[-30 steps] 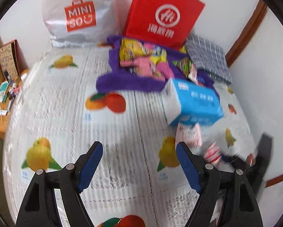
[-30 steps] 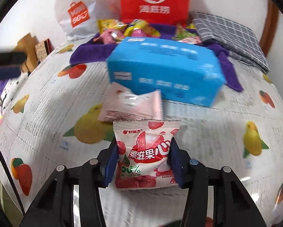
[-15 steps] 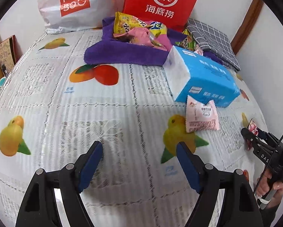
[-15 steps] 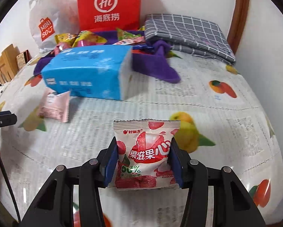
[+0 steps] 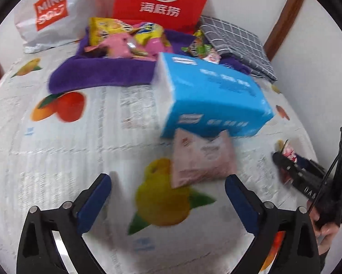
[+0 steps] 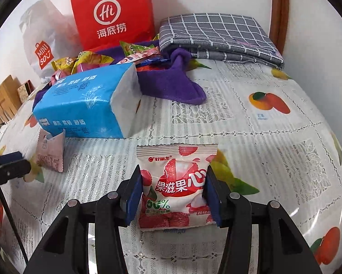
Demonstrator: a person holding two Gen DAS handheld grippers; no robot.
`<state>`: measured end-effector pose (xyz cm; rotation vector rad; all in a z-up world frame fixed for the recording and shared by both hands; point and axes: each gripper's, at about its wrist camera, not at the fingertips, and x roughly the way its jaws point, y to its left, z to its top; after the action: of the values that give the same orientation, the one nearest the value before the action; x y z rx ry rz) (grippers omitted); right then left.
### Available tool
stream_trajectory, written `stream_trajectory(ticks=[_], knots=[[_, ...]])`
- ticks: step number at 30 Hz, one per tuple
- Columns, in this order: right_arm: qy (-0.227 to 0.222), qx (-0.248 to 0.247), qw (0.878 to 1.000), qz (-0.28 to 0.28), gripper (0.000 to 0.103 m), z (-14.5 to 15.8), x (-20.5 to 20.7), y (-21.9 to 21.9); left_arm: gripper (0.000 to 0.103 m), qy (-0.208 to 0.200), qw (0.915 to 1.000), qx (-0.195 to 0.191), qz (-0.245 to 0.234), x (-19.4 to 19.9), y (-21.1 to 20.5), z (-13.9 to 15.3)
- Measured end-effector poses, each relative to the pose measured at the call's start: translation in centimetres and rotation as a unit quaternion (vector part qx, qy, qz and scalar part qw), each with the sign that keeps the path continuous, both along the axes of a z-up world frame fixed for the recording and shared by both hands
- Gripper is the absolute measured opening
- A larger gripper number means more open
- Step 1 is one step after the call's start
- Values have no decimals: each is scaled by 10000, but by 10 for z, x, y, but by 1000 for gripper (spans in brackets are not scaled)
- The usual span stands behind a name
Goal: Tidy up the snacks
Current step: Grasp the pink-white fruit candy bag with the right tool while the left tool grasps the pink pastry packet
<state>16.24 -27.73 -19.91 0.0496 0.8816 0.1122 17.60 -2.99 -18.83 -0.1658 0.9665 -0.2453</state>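
Desk cover (image 6: 273, 150): glossy plastic, embossed lace texture. Strawberry snack packet (image 6: 176, 185): shiny foil-like film. Purple cloth (image 6: 171, 84): fuzzy matt fleece. Tissue pack (image 6: 84, 105): smooth plastic wrap. Red bag (image 6: 112, 13): matt paper. Checked fabric (image 6: 216, 34): woven cloth.

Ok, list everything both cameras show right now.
strawberry snack: 1, red-white, in right gripper
pink packet: 1, pink, on table before tissue pack
tissue pack: 1, blue, mid-table
towel: 1, purple, behind pack, under snack pile
snack pile: several, mixed colours, on towel
red bag: 1, by wall
white bag: 1, by wall
checked cloth: 1, grey, folded, back corner
tablecloth: 1, white, fruit print
left gripper: black-blue, opening, nothing between
right gripper: black-blue, shut
hand: 1, holding right gripper
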Motion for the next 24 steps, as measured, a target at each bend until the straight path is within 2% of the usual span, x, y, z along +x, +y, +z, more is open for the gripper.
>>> stream_trajectory(ticks=[3, 10, 17, 19, 20, 22, 23, 24], knots=[[-8, 127, 9999, -2, 51, 0, 0, -3, 101, -5, 9999, 138, -29, 8, -16, 0], [-16, 294, 9996, -4, 51, -1, 0, -7, 102, -160, 9967, 775, 175, 24, -48, -5], [-8, 219, 9998, -6, 51, -1, -1, -5, 99, -318, 9926, 1139, 280, 29, -65, -9], [-6, 188, 9998, -11, 51, -1, -1, -4, 78, -410, 9911, 1223, 337, 26, -63, -7], [-4, 180, 9998, -12, 51, -1, -1, -4, 72, -444, 9908, 1230, 338, 24, -60, -5], [-2, 175, 9998, -13, 51, -1, -1, -4, 49, -480, 9909, 1213, 346, 19, -53, -2], [-1, 176, 9998, -11, 51, -1, -1, -4, 42, -483, 9911, 1192, 351, 16, -48, -2], [-1, 176, 9998, -11, 51, -1, -1, -4, 31, -481, 9912, 1175, 375, 13, -42, -1]])
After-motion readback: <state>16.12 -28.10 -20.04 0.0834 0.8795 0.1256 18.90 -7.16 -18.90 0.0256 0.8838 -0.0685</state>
